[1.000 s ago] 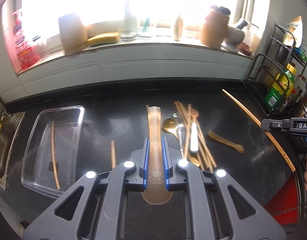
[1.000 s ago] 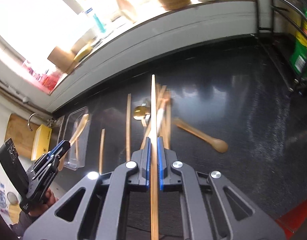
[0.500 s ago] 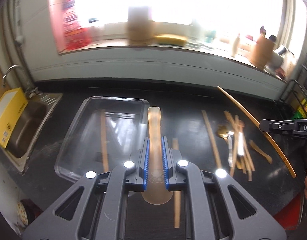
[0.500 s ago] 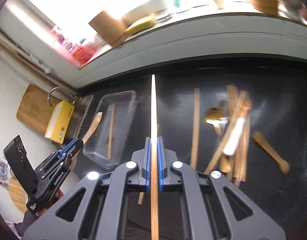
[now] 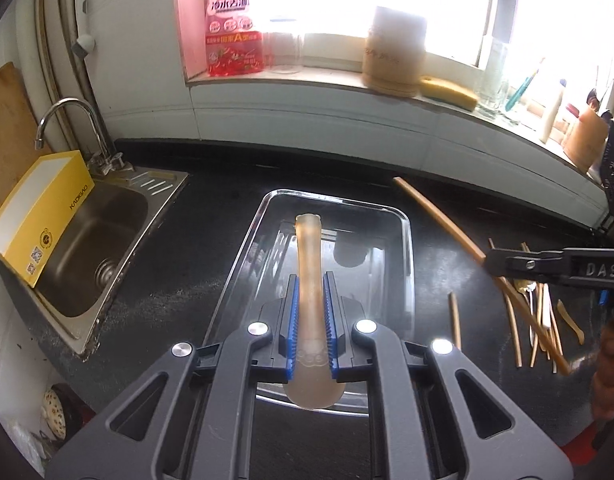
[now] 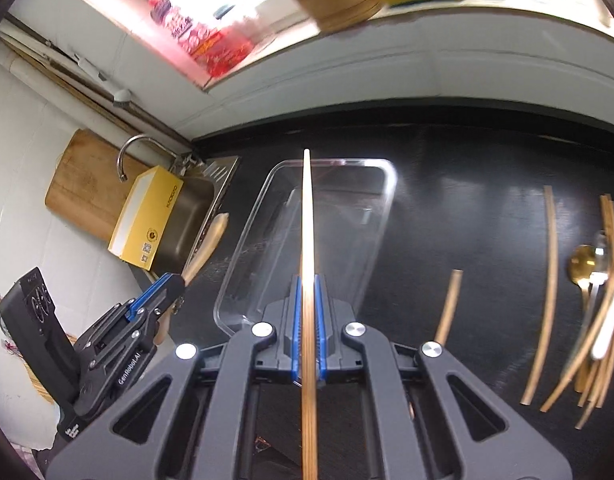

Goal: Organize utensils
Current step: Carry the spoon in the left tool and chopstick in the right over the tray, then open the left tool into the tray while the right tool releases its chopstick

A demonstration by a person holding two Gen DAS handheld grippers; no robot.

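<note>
My left gripper (image 5: 310, 308) is shut on a wooden spoon (image 5: 309, 264) and holds it over the clear plastic tray (image 5: 403, 264). My right gripper (image 6: 307, 312) is shut on a long wooden chopstick (image 6: 307, 240) that points over the same tray (image 6: 383, 208). In the left wrist view the right gripper (image 5: 547, 266) shows at the right with the chopstick (image 5: 439, 216) slanting out of it. In the right wrist view the left gripper (image 6: 163, 292) shows at the left with the spoon (image 6: 207, 244).
A pile of chopsticks and spoons (image 6: 595, 304) lies on the black counter (image 6: 467, 184) to the right, with loose chopsticks (image 6: 551, 280) beside it. A steel sink (image 5: 95, 240) holding a yellow box (image 5: 39, 216) lies left of the tray. The windowsill (image 5: 347, 88) carries bottles.
Both grippers have swung left, away from the utensil pile, and now hang over the clear tray. Each still holds its utensil.
</note>
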